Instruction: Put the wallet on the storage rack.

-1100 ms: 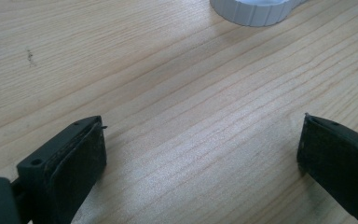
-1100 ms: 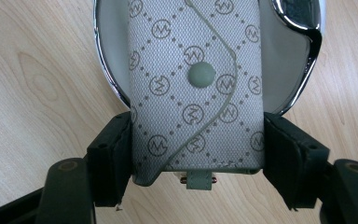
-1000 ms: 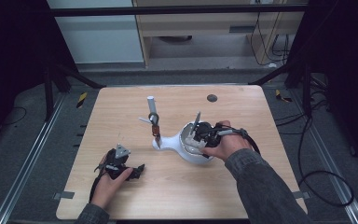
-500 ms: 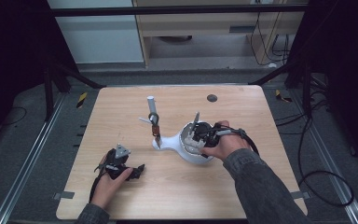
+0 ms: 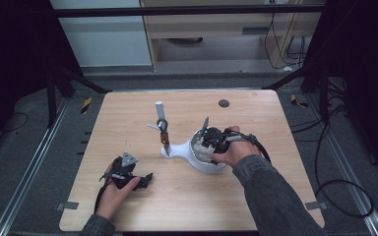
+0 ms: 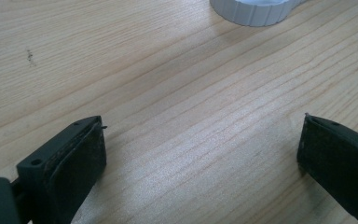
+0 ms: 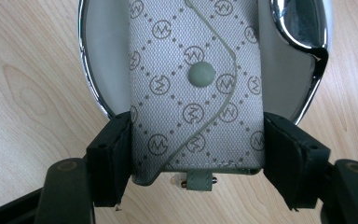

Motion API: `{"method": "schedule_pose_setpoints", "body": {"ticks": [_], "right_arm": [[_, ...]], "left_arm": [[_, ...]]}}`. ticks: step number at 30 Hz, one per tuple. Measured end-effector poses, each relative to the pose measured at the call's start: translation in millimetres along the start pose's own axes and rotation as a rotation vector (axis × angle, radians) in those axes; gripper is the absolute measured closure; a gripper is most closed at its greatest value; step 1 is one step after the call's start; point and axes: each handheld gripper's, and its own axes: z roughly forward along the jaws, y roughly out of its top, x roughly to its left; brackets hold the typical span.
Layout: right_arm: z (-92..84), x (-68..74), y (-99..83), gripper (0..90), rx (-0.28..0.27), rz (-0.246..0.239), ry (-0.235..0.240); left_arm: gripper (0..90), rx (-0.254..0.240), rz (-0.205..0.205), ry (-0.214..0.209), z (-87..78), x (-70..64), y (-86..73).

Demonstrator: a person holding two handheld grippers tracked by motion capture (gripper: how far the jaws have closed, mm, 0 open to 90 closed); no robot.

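A grey monogram key pouch (image 7: 198, 88) with a snap button sits between my right gripper's (image 7: 198, 154) jaws, which are shut on its two sides. Under it lies a white dish with a chrome rim (image 7: 87, 79). In the high view the right gripper (image 5: 204, 145) points down into that white dish (image 5: 207, 164) right of the table's middle. My left gripper (image 5: 145, 179) rests on the wood near the front left. Its jaws stand wide open in the left gripper view (image 6: 200, 154), with only bare table between them.
A thin neck joins the dish to a white post (image 5: 159, 109) with a carabiner (image 5: 163, 129) hanging on it. A ribbed white round base (image 6: 254, 10) lies beyond the left jaws. A dark round spot (image 5: 223, 103) marks the far table.
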Motion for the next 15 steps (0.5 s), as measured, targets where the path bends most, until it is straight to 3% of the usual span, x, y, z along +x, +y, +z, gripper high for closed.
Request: {"method": "schedule_pose_setpoints", "body": {"ticks": [11, 15], "right_arm": [[3.2, 0.1, 2.1, 29.6, -0.002, 0.010, 0.009], [3.1, 1.0, 2.6, 19.9, -0.038, 0.032, 0.029]], "left_arm": [[0.5, 0.000, 0.001, -0.001, 0.1, -0.1, 0.1], [0.5, 0.000, 0.002, -0.002, 0.1, -0.1, 0.1]]}}
